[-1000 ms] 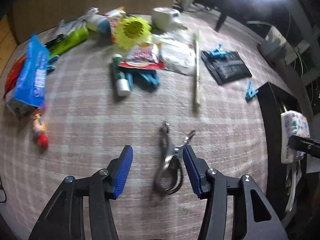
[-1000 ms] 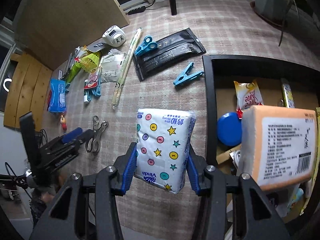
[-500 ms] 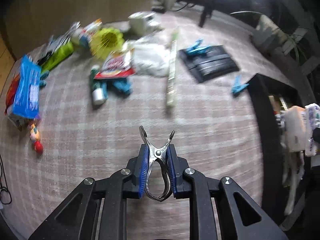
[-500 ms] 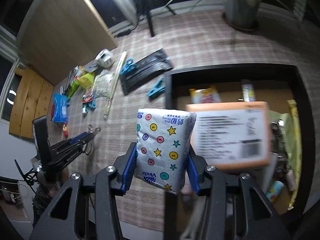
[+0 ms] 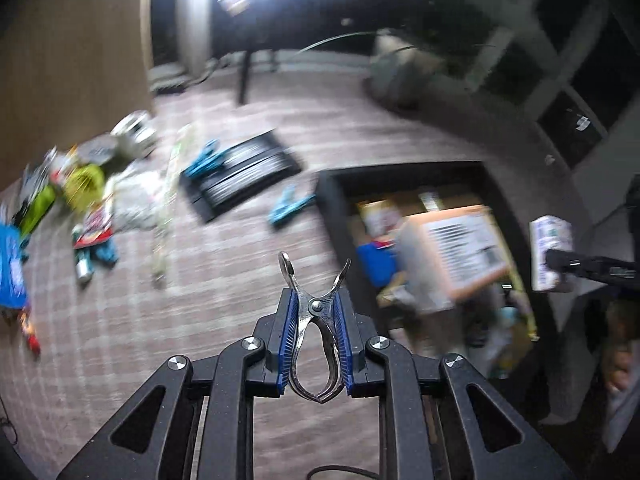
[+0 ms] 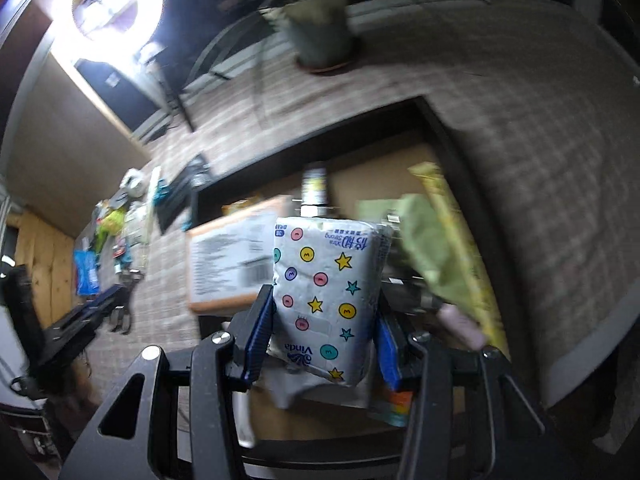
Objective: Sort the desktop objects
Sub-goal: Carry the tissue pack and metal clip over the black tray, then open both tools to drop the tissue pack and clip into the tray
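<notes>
Both hand-held grippers loaded over the black bin

The left hand-held gripper [image 5: 315,312] is clamped on a metal clip [image 5: 314,326], held above the checked desk [image 5: 224,264] just left of the black bin [image 5: 332,208]. The right hand-held gripper [image 6: 324,344] is clamped on a tissue pack [image 6: 328,296] over the bin's contents, an orange-edged box [image 6: 228,264] just to its left. Remaining clutter lies far left.

A potted plant [image 6: 320,32] stands near a ring light [image 6: 116,4].

The left claw [image 5: 315,322] grips a metal clip [image 5: 315,330] above the worktop [image 5: 208,280]; black box [image 5: 332,200] at right.
</notes>
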Demonstrator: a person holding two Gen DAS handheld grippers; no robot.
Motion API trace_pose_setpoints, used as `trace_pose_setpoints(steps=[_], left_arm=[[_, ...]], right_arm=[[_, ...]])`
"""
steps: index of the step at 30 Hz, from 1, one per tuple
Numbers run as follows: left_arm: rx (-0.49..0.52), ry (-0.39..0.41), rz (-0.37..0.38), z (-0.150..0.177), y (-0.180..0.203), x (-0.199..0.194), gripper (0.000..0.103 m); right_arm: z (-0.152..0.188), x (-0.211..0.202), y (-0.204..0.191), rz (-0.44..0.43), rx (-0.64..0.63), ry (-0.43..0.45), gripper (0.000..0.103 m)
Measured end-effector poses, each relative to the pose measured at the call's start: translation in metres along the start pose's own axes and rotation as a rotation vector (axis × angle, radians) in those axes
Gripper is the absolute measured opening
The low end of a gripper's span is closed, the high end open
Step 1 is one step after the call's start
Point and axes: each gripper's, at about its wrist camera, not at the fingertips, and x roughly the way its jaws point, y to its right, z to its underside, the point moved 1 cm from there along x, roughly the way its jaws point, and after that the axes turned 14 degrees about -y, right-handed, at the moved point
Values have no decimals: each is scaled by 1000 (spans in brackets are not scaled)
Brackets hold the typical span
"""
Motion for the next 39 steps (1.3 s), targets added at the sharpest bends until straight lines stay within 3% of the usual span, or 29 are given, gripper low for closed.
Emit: trace_pose_setpoints(steps=[7, 14, 17, 18, 19, 21, 30, 39], left_arm=[[164, 15, 42, -4, 82, -11, 18], [287, -25, 45, -2, 147, 14, 18], [316, -43, 35, -2, 166, 26, 18], [321, -46, 32, -2, 169, 29, 28], [319, -55, 24, -3, 172, 32, 52], [296, -45, 19, -4, 171, 33, 71], [211, -35, -23, -8, 141, 26, 71], [144, 8, -103, 9, 85, 0, 73]], right_arm=[[11, 1, 46, 29, 62, -13, 45], [16, 1, 65, 43, 85, -14, 45], [18, 2, 66, 43, 85, -19, 50], [18, 2, 67, 43, 85, -25, 53], [19, 2, 67, 40, 85, -29, 56], [22, -1, 65, 43, 77, -24, 58], [25, -4, 44, 45, 43, -8, 59], [27, 9, -34, 61, -78, -2, 59]])
